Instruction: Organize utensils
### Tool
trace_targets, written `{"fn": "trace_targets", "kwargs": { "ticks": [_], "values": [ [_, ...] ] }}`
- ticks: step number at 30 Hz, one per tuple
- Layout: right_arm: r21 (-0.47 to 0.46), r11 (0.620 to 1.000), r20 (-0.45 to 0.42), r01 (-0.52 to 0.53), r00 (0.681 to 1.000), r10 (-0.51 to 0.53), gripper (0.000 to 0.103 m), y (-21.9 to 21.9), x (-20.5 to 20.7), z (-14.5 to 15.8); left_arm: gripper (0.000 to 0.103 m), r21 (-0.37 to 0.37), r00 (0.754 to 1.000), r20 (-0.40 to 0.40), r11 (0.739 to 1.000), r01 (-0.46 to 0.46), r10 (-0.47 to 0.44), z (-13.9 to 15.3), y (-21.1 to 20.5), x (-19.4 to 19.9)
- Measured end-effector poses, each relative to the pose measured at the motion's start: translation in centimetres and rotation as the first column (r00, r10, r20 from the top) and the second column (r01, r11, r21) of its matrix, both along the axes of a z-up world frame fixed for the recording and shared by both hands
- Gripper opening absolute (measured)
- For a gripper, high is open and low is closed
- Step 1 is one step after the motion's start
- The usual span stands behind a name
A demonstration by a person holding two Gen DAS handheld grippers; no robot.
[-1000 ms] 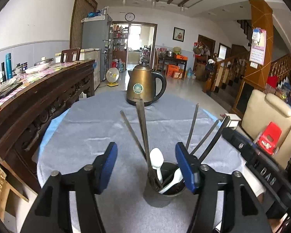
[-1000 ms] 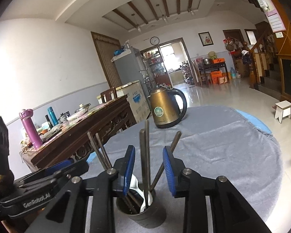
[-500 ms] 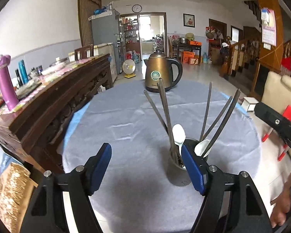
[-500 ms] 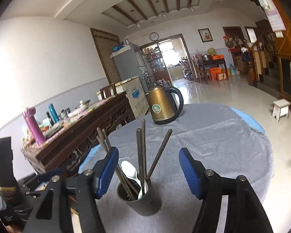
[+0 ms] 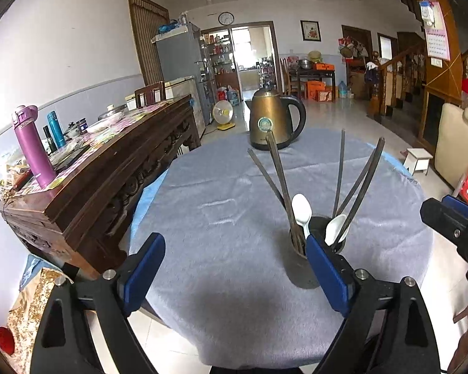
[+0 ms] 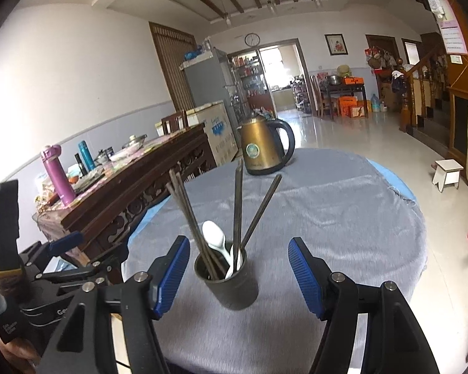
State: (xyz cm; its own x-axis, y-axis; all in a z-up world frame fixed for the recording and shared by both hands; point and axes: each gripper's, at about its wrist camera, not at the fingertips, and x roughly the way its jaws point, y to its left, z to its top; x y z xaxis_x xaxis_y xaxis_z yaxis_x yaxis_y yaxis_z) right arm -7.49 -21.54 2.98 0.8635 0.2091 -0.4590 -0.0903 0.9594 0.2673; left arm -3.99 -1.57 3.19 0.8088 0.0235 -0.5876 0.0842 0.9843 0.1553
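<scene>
A: Where are the utensils found, and what is held at present?

B: Everything is gathered in the dark cup [image 6: 226, 275] standing on the grey-clothed table [image 6: 343, 218], on the near side from the brass kettle [image 6: 262, 149]. Long dark chopsticks [image 6: 237, 205] are fanned out of it, and two white spoons [image 6: 213, 235] are seen with their bowls near the rim. Nothing is held: the left gripper [image 5: 234, 272] has just been opening and is spread wide, with only cloth between its blue pads [image 5: 143, 271] and the cup just beside the right-hand pad; the right gripper [image 6: 238, 277] has also just been opened, and the cup stands between its jaws without being touched

A: How might these things be expected to handle?

B: The chopsticks are judged to be stiff, thin and smooth, so slipping or twisting in a pinch is likely; a hold near the upper third, where they stand apart from one another, would be preferred. The spoons look like light plastic or ceramic, which cannot be told; their handles are buried in the cup, so the bowl edge is all that is offered

A: And the cup itself?

B: It is thought to be light and top-heavy with long sticks leaning outward, so tipping is to be feared if one stick is dragged sideways; it would best be steadied low on its wall while anything is lifted straight up
</scene>
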Motion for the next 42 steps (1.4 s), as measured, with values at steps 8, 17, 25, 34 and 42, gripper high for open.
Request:
{"fn": "trace_targets", "kwargs": {
  "ticks": [8, 17, 25, 34, 42],
  "values": [
    [-0.007, 0.999, -0.045, -0.032, 0.998, 0.032, 0.07, 1.8, -1.1, -0.6, 0.092, 0.017, 1.0, -0.019, 1.0, -0.014, 0.014, -0.2, 0.3, -0.8],
    [-0.001, 0.999, -0.087, -0.04, 0.995, 0.039, 0.07, 2.7, -0.4, -1.4, 0.092, 0.014, 0.999, -0.03, 0.999, -0.028, 0.029, -0.4, 0.5, -1.2],
    [0.006, 1.0, -0.097, -0.028, 0.995, 0.029, 0.07, 2.7, -0.1, -1.6, 0.092, -0.009, 0.997, -0.054, 0.998, -0.058, 0.057, -0.3, 1.0, -0.9],
    [0.008, 1.0, -0.098, -0.027, 0.995, 0.028, 0.07, 2.8, 0.0, -1.8, 0.092, -0.005, 0.997, -0.047, 0.998, -0.063, 0.063, -0.4, 1.2, -0.9],
    [0.009, 1.0, -0.094, -0.023, 0.995, 0.024, 0.07, 2.8, -0.1, -2.0, 0.092, -0.011, 0.997, -0.055, 0.998, -0.063, 0.062, -0.5, 1.4, -0.9]
  ]
}}
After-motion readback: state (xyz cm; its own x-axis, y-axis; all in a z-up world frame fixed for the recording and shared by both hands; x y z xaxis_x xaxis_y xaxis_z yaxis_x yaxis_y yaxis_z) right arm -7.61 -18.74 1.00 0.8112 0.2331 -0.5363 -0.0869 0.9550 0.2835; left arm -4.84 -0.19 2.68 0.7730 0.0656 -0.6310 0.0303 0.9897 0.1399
